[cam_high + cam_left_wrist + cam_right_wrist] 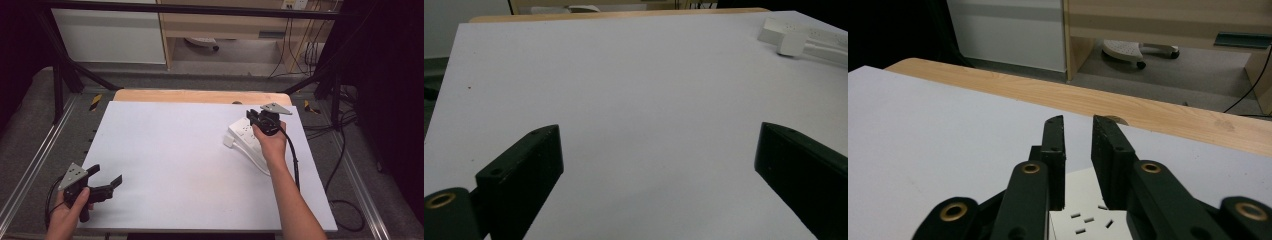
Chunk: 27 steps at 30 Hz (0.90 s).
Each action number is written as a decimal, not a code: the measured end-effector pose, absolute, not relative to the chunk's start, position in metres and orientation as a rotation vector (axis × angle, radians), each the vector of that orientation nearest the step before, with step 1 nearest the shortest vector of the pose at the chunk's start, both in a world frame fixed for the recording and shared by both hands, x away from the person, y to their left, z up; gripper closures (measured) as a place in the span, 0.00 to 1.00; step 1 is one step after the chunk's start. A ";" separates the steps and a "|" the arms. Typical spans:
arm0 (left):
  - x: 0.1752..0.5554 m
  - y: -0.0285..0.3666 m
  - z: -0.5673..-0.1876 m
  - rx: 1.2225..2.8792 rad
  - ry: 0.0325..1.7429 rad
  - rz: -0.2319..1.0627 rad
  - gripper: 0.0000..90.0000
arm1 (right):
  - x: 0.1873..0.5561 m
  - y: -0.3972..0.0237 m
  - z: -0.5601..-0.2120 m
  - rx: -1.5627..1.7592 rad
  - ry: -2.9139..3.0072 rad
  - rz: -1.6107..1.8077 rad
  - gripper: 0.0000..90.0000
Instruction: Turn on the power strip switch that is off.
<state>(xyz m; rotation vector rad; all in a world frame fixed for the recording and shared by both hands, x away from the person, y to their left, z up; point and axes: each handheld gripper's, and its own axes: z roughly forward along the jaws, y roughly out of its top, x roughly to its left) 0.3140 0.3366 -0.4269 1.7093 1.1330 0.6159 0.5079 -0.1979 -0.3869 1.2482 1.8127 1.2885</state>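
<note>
- Work in hand: the right gripper (261, 120) is positioned over the far end of a white power strip (246, 140), which lies on the right part of the white table top (175, 165), towards the far edge.
- Right gripper state: in the right gripper view its jaws stand nearly together, with a narrow gap and nothing visible between them. The power strip's socket face (1088, 220) shows just below and behind the jaw tips. No grip on the strip is seen.
- Left gripper state: the left gripper (102, 182) rests near the near left corner of the table, well apart from the strip. In the left gripper view its jaws stand wide apart with bare table between them.
- Strip position: in the left gripper view the power strip (804, 40) lies far and to the right, with a small white block at its end.
- Risk, missed grip: the jaws appear too narrow to span the strip; pressing down like this would likely push or tilt it instead of clamping it.
- Risk, sliding: the smooth table offers little hold, so a sideways nudge could shift the strip towards the right edge.
- Risk, cable snag: the right gripper's cable (295, 165) trails beside the forearm and could drag across the strip.
- Risk, no support: the left gripper is too far off to steady the strip.
</note>
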 end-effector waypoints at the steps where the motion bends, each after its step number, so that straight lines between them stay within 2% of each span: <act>1: 0.314 0.337 -0.427 1.710 1.133 0.616 0.06 | 0.508 -0.197 -0.387 1.250 1.811 1.289 0.89; 12: 0.314 0.337 -0.427 1.709 1.132 0.614 0.06 | 0.511 -0.190 -0.394 1.251 1.832 1.270 0.98; 27: 0.314 0.335 -0.427 1.723 1.121 0.622 0.06 | 0.517 -0.181 -0.408 1.260 1.876 1.222 1.00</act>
